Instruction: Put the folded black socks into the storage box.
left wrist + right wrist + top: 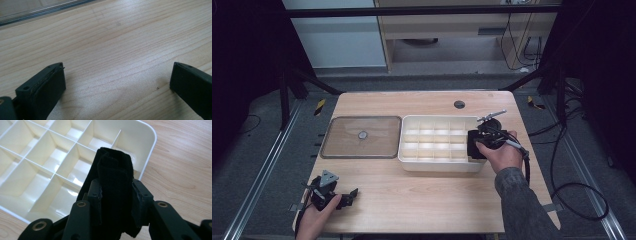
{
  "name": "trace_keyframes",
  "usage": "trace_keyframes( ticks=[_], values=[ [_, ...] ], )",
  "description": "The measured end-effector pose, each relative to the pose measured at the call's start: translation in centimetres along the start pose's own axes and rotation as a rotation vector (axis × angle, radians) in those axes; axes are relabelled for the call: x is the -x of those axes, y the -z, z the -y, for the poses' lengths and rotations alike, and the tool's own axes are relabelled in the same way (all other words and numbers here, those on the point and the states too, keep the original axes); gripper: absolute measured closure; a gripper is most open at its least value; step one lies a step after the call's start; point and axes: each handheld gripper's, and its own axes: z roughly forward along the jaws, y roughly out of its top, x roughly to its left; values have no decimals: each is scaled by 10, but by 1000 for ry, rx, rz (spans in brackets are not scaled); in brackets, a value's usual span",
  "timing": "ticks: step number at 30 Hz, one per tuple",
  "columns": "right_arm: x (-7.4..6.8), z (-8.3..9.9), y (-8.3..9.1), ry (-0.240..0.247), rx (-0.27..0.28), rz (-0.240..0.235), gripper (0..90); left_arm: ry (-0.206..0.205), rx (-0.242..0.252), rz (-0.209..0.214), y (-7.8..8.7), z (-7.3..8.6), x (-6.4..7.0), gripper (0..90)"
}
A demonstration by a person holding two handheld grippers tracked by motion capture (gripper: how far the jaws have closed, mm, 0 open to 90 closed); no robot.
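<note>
A white divided organizer box (pixel 439 121) sits in the middle of the wooden table (pixel 422 200), its cells bare. My right gripper (pixel 475 144) hovers over the box's right end, shut on a folded black fabric strap (pixel 115 187) that sticks up between the jaws above the near-right cells of the box (pixel 37 155). My left gripper (pixel 353 196) rests low at the table's front left corner. In the left gripper view its two black fingers (pixel 43 87) stand wide apart over bare wood, nothing between them.
A clear flat lid (pixel 361 136) with a round knob lies left of the box; its edge (pixel 45 11) shows at the top of the left gripper view. A cable hole (pixel 459 104) sits near the table's far edge. Cables trail off the right side.
</note>
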Motion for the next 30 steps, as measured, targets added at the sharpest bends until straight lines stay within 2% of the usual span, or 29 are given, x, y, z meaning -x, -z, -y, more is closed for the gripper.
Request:
trace_keyframes(
  ticks=[18,30],
  values=[
    [-8,10,-12,31,-25,17,656,1,0,0,0,0,0,0],
    [-11,17,-18,9,-30,2,664,-2,-3,-1,0,0,0,0]
  ],
)
